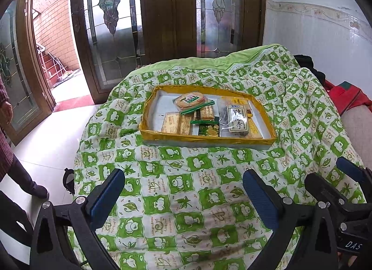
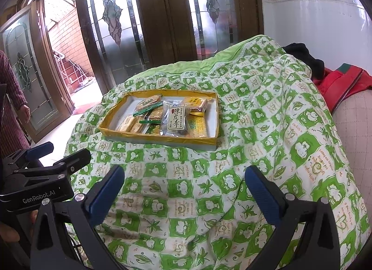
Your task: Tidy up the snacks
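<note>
A shallow yellow-rimmed tray (image 1: 209,140) sits on a green-and-white quilt (image 1: 176,191); it also shows in the right wrist view (image 2: 158,139). Inside lie several snack packets: a round cracker pack (image 1: 190,100), gold biscuit packets (image 1: 173,122), and a clear bag with a Chinese label (image 1: 237,120), also seen in the right wrist view (image 2: 175,119). My left gripper (image 1: 183,198) is open and empty, hovering over the quilt in front of the tray. My right gripper (image 2: 184,196) is open and empty, beside the left one.
The quilt covers a rounded table. Wood-and-glass doors (image 1: 167,14) stand behind, one open at left. A person (image 1: 9,153) stands at the left on the white floor. Red and black clothes (image 2: 337,79) lie at the right.
</note>
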A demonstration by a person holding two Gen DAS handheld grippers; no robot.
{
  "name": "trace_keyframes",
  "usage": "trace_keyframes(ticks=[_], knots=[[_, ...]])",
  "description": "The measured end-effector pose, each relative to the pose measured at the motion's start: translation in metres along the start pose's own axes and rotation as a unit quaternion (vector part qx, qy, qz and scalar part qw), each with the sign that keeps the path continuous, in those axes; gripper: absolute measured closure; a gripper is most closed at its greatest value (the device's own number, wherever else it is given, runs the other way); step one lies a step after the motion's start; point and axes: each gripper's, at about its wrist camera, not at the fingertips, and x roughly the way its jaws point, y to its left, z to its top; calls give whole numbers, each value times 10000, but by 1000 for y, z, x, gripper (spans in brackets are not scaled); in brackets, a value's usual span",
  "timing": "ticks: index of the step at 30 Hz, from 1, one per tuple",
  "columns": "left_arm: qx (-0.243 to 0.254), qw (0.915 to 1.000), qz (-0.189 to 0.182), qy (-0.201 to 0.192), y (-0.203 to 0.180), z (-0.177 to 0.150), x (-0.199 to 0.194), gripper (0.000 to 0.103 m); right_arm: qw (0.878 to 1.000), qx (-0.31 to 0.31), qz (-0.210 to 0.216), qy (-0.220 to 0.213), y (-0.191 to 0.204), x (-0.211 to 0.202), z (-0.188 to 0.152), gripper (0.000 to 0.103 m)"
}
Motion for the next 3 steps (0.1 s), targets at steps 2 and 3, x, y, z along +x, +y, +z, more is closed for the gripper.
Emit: trace_keyframes(ticks=[2,3], knots=[[-2,10000,9,-17,0,-1,0,1,10000,10,-3,15,0,1,-1,0],[-3,10000,23,-9,1,-1,1,1,10000,11,0,34,0,1,-1,0]])
